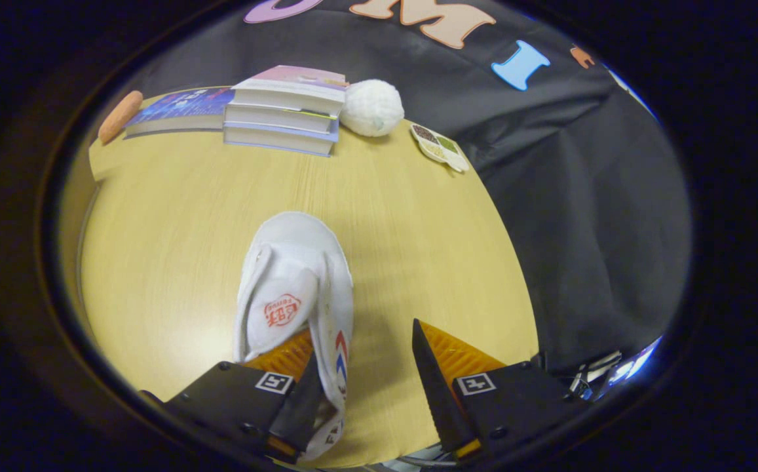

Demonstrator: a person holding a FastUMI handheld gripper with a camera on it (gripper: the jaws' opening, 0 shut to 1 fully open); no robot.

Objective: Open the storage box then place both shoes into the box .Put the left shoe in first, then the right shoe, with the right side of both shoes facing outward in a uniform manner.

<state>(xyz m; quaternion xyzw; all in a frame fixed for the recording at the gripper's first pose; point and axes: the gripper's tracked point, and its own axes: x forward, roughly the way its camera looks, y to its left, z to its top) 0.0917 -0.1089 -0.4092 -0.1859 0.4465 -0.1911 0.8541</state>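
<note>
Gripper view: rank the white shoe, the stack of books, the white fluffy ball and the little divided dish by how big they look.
1. White shoe, though it lies closest, at the open tool.
2. Stack of books.
3. White fluffy ball.
4. Divided dish.

What I can't make out

My left finger (287,367) covers the shoe's (293,288) heel, so its grip there is unclear. The tray's (439,147) contents are too small to tell, and the far book (179,111) is partly behind the stack (285,108).
</note>
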